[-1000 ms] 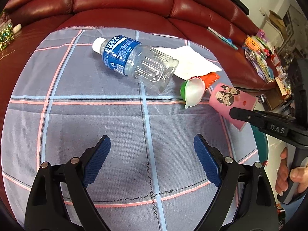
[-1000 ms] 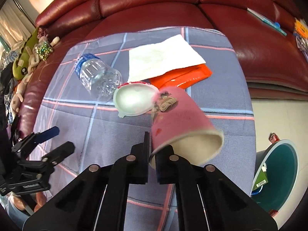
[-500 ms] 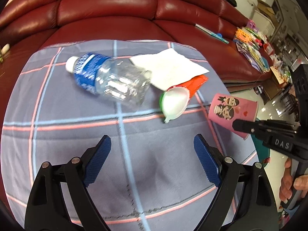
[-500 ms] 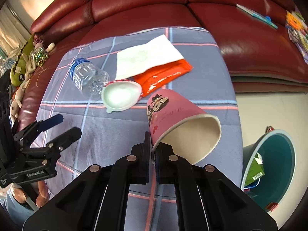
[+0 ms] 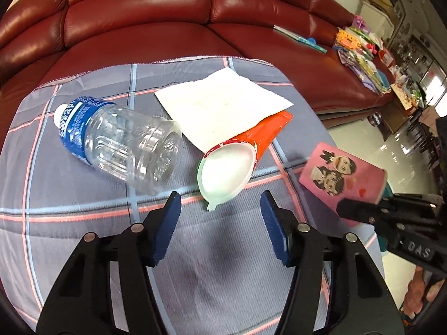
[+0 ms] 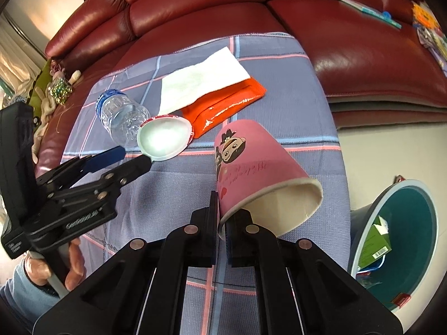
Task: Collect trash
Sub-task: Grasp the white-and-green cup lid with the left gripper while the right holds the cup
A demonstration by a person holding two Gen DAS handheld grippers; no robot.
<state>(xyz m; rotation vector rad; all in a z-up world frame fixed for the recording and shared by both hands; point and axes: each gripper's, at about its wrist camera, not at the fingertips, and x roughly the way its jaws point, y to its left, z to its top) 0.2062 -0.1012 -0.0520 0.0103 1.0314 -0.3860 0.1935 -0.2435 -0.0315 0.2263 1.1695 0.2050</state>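
Observation:
My right gripper [image 6: 221,217] is shut on the rim of a pink paper cup [image 6: 251,167] and holds it above the plaid cloth; the cup also shows in the left wrist view [image 5: 343,178]. My left gripper [image 5: 220,215] is open and empty, just short of a white plastic cup with a red-green rim [image 5: 227,171] lying on its side. A clear bottle with a blue label [image 5: 120,142], a white napkin [image 5: 220,106] and an orange wrapper [image 5: 268,131] lie on the cloth. A teal trash bin [image 6: 405,240] stands on the floor at right.
The grey plaid cloth [image 5: 69,223] covers a table in front of a red leather sofa [image 5: 167,14]. Papers and toys [image 5: 360,44] lie on the sofa's right end. The bin holds a green carton [image 6: 374,243]. A plush toy [image 6: 56,89] sits at left.
My left gripper has moved forward and right toward the white cup. My right gripper has lifted the pink cup and drawn it back toward the bin side.

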